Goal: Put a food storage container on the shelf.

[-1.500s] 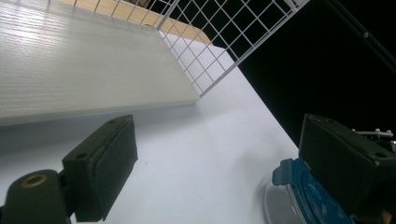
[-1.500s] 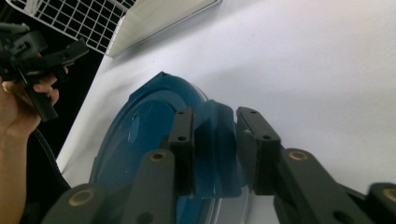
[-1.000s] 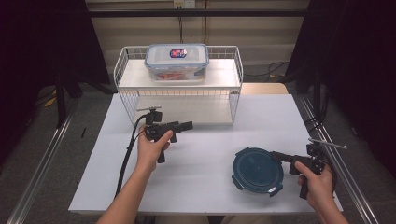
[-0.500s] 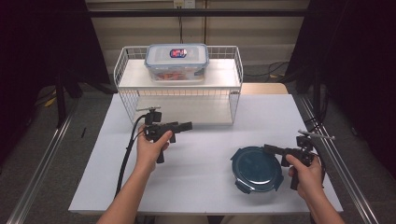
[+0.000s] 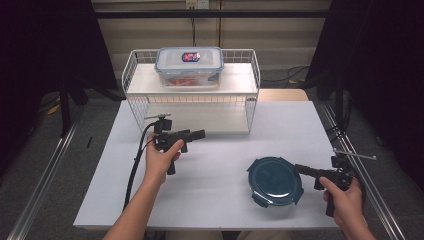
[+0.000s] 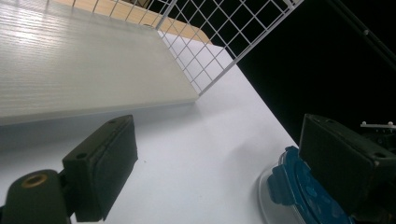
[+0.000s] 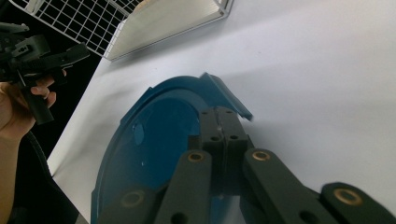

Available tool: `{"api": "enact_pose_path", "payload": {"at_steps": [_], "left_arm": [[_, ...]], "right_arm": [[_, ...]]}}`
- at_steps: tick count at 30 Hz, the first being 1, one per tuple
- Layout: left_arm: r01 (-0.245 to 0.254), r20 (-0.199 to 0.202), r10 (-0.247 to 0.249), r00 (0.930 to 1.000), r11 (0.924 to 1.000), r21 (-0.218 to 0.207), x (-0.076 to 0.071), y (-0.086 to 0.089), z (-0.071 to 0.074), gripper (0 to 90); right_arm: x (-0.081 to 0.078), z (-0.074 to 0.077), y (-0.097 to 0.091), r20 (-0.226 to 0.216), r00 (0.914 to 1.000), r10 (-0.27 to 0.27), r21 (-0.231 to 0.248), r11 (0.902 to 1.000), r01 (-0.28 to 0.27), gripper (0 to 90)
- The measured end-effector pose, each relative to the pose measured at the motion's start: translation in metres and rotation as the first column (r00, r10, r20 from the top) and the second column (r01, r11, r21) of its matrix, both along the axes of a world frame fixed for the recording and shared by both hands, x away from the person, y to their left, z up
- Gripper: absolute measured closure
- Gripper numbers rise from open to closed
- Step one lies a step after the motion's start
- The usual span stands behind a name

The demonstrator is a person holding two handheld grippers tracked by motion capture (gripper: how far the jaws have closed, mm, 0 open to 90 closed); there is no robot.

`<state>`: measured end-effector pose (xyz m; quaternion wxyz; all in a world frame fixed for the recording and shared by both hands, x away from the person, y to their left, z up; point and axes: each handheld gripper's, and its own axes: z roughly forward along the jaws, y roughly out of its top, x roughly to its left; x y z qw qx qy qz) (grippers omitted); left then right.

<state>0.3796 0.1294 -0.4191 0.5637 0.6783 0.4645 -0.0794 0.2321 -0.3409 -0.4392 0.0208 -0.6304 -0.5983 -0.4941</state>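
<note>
Lid: the round blue lid [image 5: 275,181] lies flat on the white table [image 5: 210,200], near and to the right, well apart from the wire rack [image 5: 192,95].
Right gripper: the right gripper [image 5: 301,169] sits at the lid's right edge; in the right gripper view its jaws are pressed together over the lid's rim [image 7: 219,135], so it looks clenched on that rim.
Left gripper: the left gripper [image 5: 199,134] hangs just in front of the rack's lower shelf, jaws spread wide with nothing between them.
Box: the clear box [image 5: 189,66] with its own lid stands on the rack's top shelf, far from both grippers.
Likely step: lifting or shifting the lid by its rim.
Doing it well: the bite is thin and at one edge, so the lid may tip or slip; a slow, level lift would suit, and the free left gripper could steady the opposite edge.
</note>
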Motion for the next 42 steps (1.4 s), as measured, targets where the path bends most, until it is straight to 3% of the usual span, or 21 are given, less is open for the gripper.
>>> {"api": "enact_pose_path", "payload": {"at_steps": [6, 10, 13, 21, 27, 33, 37, 39, 40, 42], "left_arm": [[0.012, 0.000, -0.012, 0.9999, 0.9999, 0.000, 0.002, -0.005, -0.001, 11.7], [0.025, 0.000, -0.025, 0.9997, 0.9997, 0.003, 0.003, -0.008, -0.001, 11.8], [0.016, -0.005, -0.016, 0.9999, 0.9999, 0.004, 0.004, -0.008, -0.002, 11.8], [0.023, 0.001, -0.023, 0.9997, 0.9996, 0.014, 0.002, -0.008, -0.001, 11.8], [0.046, -0.023, -0.046, 0.9987, 0.9985, 0.029, 0.002, -0.009, -0.004, 11.9], [0.111, -0.053, -0.111, 0.9924, 0.9937, 0.011, -0.003, -0.013, -0.003, 14.3], [0.163, -0.092, -0.161, 0.9827, 0.9864, 0.018, -0.006, -0.018, -0.006, 15.3], [0.171, -0.128, -0.171, 0.9769, 0.9852, -0.014, -0.008, -0.021, -0.008, 15.5], [0.181, -0.118, -0.180, 0.9766, 0.9834, -0.002, -0.008, -0.021, -0.009, 15.6], [0.176, -0.146, -0.177, 0.9733, 0.9842, -0.018, -0.011, -0.024, -0.010, 15.6]], "right_arm": [[-0.015, -0.002, -0.010, -0.010, 0.9994, -0.034, -0.008, 0.9994, 0.034, 90.0], [-0.013, -0.007, -0.009, -0.031, 0.9988, -0.038, -0.024, 0.9990, 0.037, 90.0], [-0.012, -0.009, -0.010, -0.035, 0.9985, -0.042, -0.007, 0.9991, 0.042, 90.0], [0.011, -0.015, -0.006, -0.030, 0.9980, -0.056, 0.024, 0.9981, 0.057, 90.0], [0.024, -0.017, 0.002, -0.036, 0.9984, -0.043, 0.028, 0.9986, 0.044, 90.0], [0.038, -0.018, 0.016, -0.034, 0.9991, -0.026, 0.020, 0.9994, 0.027, 90.0], [0.044, -0.018, 0.024, -0.031, 0.9993, -0.018, 0.013, 0.9997, 0.018, 90.0], [0.044, -0.019, 0.024, -0.030, 0.9994, -0.015, 0.017, 0.9997, 0.015, 90.0], [0.044, -0.019, 0.024, -0.029, 0.9994, -0.019, 0.021, 0.9996, 0.019, 90.0], [0.042, -0.019, 0.023, -0.017, 0.9996, -0.021, 0.016, 0.9996, 0.022, 90.0]]}}
